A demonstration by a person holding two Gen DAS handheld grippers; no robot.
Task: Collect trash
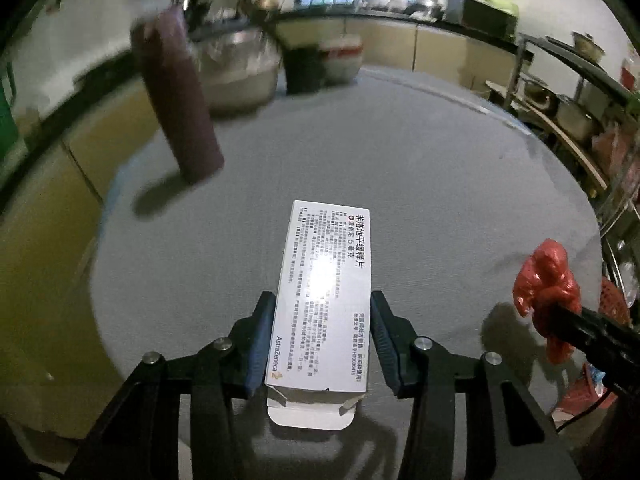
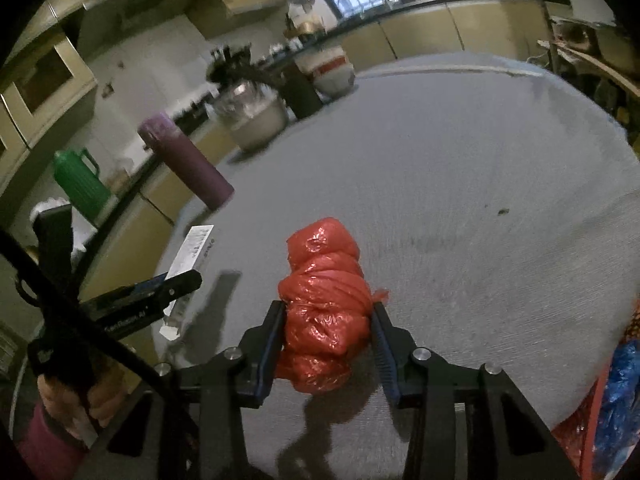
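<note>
A: What has the left tool (image 1: 320,340) got?

B: A white medicine carton (image 1: 324,292) with printed text, lengthwise between the fingers, both pads against its long sides. The jaws are closed narrowly on it. Its torn flap end hangs nearest the camera, and the carton is lifted off the grey bench (image 1: 420,160), casting a shadow below.

A: And the right tool (image 2: 330,344)?

B: Its jaws are pinched on a crumpled red plastic bag (image 2: 326,304), which bulges out above and below the pads. It is also held clear of the bench, over the near edge.

A: Can each tool be seen from the other camera?

B: Yes. In the left wrist view the red bag sits at the near right edge, clamped by black fingers. In the right wrist view the left tool and the carton show at the near left edge, with a hand (image 2: 76,400) in a pink sleeve (image 2: 44,448) on the handle.

A: What lies further out?

B: A purple flask (image 1: 176,104) stands near the left edge. Beyond it, at the far edge, are a metal pot (image 1: 236,76), a dark container (image 1: 302,68) and a white tub with a red band (image 1: 342,58). A green jug (image 2: 80,184) sits off the bench on the left.
</note>
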